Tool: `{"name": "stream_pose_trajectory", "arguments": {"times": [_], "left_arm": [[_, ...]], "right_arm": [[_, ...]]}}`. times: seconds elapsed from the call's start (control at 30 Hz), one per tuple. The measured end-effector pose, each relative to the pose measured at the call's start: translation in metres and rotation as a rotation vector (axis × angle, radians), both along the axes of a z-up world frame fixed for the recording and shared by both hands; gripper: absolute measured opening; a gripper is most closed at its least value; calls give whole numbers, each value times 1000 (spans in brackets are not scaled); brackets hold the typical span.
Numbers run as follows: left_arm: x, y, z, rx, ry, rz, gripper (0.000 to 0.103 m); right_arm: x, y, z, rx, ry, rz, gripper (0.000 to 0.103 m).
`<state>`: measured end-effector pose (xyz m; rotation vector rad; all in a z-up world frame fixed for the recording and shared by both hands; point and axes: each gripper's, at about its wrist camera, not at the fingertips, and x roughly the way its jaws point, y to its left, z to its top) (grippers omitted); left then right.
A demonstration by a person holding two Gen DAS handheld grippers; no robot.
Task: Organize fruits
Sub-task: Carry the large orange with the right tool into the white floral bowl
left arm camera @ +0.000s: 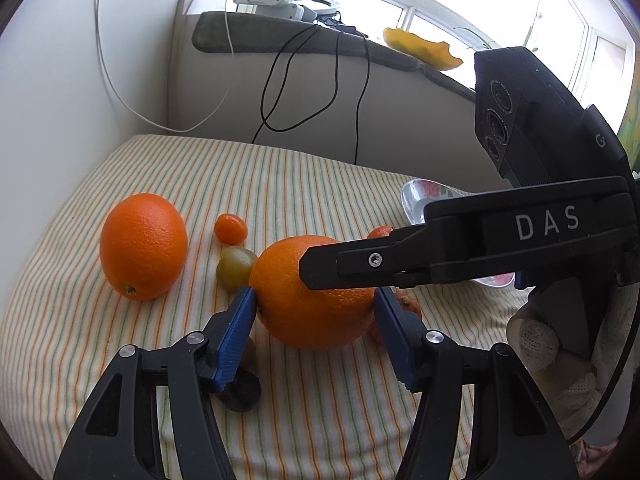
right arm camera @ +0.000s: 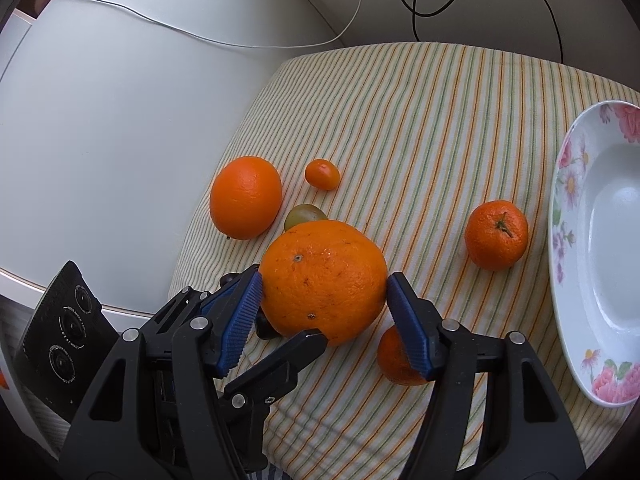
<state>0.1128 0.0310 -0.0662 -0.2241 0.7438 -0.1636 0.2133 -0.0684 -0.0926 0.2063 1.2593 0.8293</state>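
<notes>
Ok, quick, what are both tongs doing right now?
Left tongs: closed on the big orange.
Right tongs: around the same orange, but grip cannot be told.

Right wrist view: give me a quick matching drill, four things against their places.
Things:
1. big orange
2. mandarin
3. plate
4. green fruit

Places:
a. right edge of the cloth, nothing in it
b. flanked by blue pads
c. stem up, just left of the plate
d. behind the big orange, partly hidden

Pairs: 1-b, 2-c, 3-a, 4-d
</notes>
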Motion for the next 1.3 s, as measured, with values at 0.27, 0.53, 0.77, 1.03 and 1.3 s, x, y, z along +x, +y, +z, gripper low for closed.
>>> {"name": "stream_pose_trajectory", "arguments": {"times": [0.27, 0.53, 0.77, 1.03, 1.3], "left_arm": [[0, -14, 23, 11, -49, -23, 60], [16, -45, 38, 21, -85, -72, 60], [39, -80, 44, 26, -92, -130, 60], [68, -117, 40, 19, -93, -183, 60], [98, -142, 28, 13, -61, -211, 60]], "right_arm": [[0, -23, 25, 32, -46, -17, 67], [7, -60, 42, 46, -77, -71, 67], [20, -101, 48, 46, -93, -129, 67], [35, -150, 46, 38, -107, -193, 67], [54, -179, 35, 31, -97, -244, 67]]}}
